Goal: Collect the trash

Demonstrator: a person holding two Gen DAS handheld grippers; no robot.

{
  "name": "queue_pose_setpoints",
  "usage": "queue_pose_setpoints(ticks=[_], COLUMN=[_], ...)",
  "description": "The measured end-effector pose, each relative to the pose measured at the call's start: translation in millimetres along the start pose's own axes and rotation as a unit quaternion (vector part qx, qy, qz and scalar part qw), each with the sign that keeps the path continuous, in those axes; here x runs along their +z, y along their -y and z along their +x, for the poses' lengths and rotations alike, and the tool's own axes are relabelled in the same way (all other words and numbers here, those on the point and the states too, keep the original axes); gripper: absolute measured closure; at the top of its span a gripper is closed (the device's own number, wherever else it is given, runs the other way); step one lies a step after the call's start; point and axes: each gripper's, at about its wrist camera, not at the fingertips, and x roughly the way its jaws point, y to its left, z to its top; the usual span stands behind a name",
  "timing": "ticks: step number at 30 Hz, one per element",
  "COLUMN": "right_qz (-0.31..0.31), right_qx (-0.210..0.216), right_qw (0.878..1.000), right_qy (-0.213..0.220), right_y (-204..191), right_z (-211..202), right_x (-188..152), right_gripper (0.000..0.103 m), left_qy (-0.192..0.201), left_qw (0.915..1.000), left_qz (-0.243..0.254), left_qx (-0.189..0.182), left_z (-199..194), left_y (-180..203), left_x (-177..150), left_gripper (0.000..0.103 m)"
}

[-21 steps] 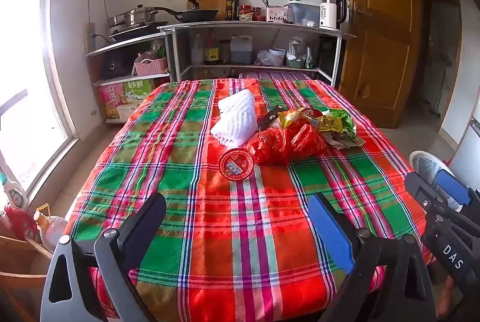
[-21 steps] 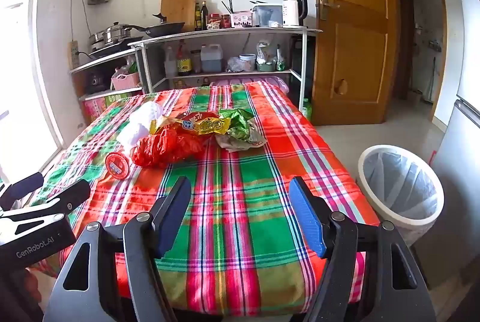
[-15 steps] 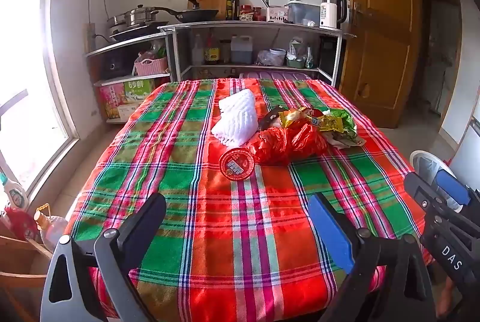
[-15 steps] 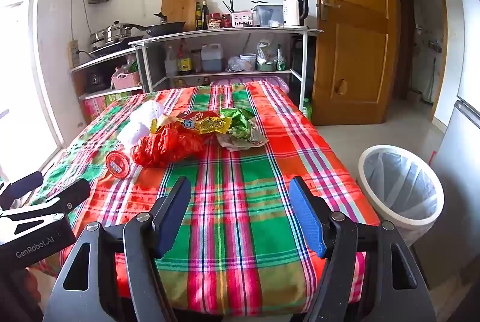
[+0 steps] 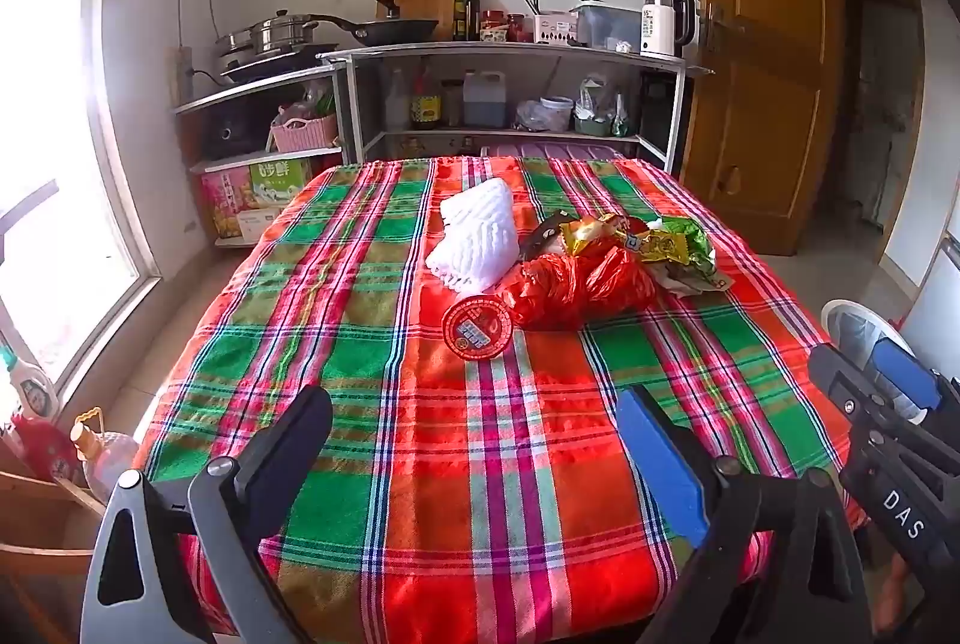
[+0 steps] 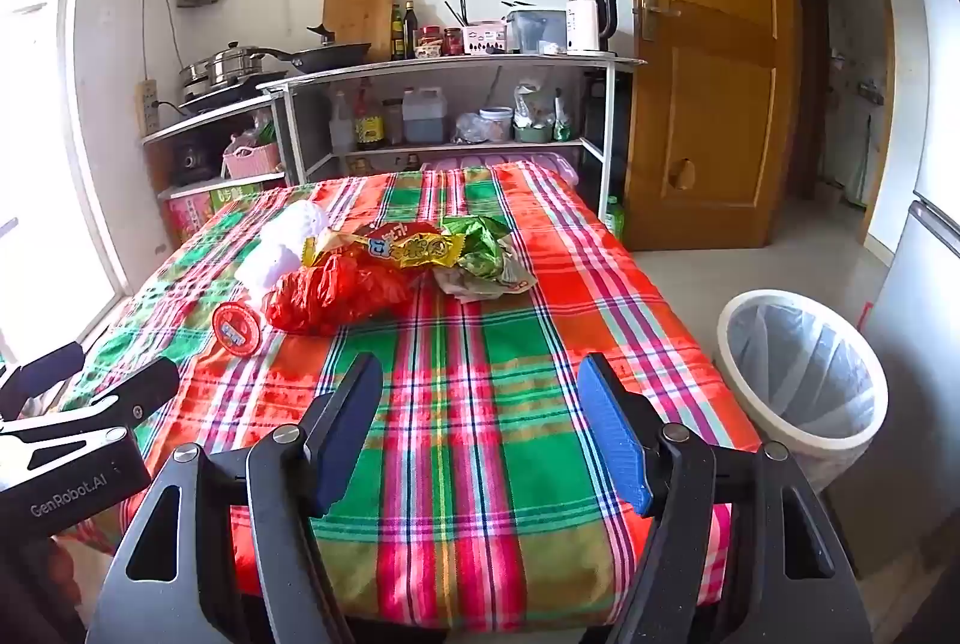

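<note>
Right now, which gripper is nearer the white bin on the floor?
Right. The right gripper hangs over the table's near edge on the side where the white bin stands; the left gripper is farther from it, across the table.

- The trash bin [image 5: 852, 338] is mostly hidden behind the right gripper [image 5: 882, 392] in the left wrist view.
- The dark wrapper [image 5: 543, 233] is partly covered by the white foam net [image 5: 477, 239] and the red plastic bag [image 5: 570, 284].
- The print on the round red lid [image 5: 477, 327] is too small to read.
- The bottles [image 5: 36, 404] by the window are cut off by the left edge.
</note>
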Motion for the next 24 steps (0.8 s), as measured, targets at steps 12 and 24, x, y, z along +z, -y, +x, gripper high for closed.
queue_pose_setpoints(ticks=[12,24], right_qz=[0.000,-0.001], right_qx=[-0.001,0.000], right_qw=[1.000,1.000], right_qy=[0.001,0.001], right_y=[-1.5,-2.1], right_z=[0.0,-0.5], right_x=[-0.5,-0.5], right_gripper=[0.035,0.035], left_qy=[-0.001,-0.001], left_qw=[1.0000,1.0000], left_qz=[-0.001,-0.001], left_qx=[0.001,0.002], left_z=[1.2,2.3], left_y=[0.7,0.3], left_x=[-0.8,-1.3], left_gripper=[0.006,0.006])
